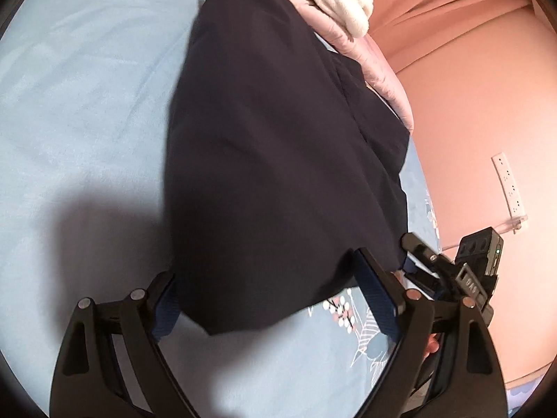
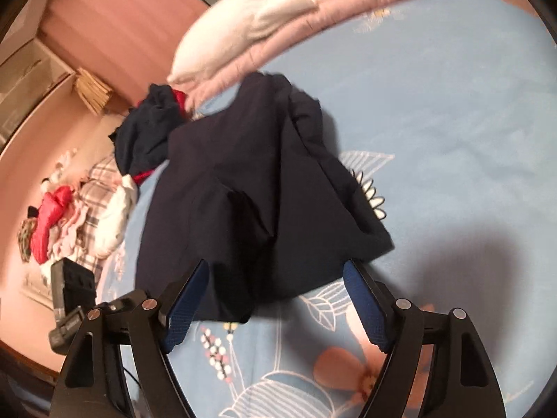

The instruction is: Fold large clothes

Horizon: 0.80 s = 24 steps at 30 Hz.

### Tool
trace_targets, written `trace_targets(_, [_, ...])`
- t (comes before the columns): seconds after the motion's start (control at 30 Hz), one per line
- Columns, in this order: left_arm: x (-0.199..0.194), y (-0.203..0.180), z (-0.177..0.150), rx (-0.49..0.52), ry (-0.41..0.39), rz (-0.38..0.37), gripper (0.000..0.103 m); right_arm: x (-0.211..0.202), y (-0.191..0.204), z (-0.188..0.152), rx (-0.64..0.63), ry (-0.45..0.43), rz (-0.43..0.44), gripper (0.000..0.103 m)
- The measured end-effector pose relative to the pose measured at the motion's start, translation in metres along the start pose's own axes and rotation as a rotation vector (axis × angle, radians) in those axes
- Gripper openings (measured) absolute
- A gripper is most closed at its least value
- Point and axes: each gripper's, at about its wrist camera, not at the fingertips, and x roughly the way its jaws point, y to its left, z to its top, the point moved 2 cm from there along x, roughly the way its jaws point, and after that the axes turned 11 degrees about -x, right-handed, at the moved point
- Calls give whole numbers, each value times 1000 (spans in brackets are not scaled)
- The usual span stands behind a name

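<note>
A large dark navy garment (image 1: 278,132) lies folded lengthwise on the light blue flowered bed sheet (image 1: 80,104). In the left wrist view its near end reaches between the fingers of my left gripper (image 1: 264,264), which stands open, pads clear of the cloth. In the right wrist view the same garment (image 2: 261,181) looks rumpled, with folds at its far end. Its near hem lies between the wide-apart blue pads (image 2: 365,303) of my right gripper (image 2: 275,261), also open. Part of the right gripper (image 1: 463,271) shows at the right edge of the left wrist view.
A pink quilt (image 2: 348,3) with a white folded blanket (image 2: 250,21) on it lies along the bed's far side. Another navy and red garment (image 2: 149,125) and a heap of mixed clothes (image 2: 76,216) lie left of the garment. A white power strip (image 1: 510,188) hangs on the pink wall.
</note>
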Motion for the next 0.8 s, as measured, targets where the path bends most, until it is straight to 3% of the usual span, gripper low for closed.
trace_targets(0.03, [1,-1,0,3,-4,12,86,3,1,-1,-3,12,-3,80])
trace_targets(0.1, [3,-5,-2,41,-19,79,78,9,4,-3,-30,25,-30,68])
trace_targets(0.17, [5,-9,-1,69,-28,112,77,9,8,-6,-76,32,-67,51])
trace_targets(0.3, [6,-7,-1,84,-37,130,74,11,1,-6,-76,46,-110,40])
trace_targets(0.47, [-7,-11,-1,99,-50,185,75,4,8,-2,-119,69,-182,39])
trace_targets(0.63, [-39,-24,-19,184,-133,273,85,-26,36,-8,-263,29,-313,41])
trace_targets(0.77, [-63,-41,-32,258,-201,327,97,-49,57,-15,-337,0,-353,65])
trace_targets(0.8, [-66,-43,-34,267,-212,339,101,-55,63,-17,-352,-14,-358,66])
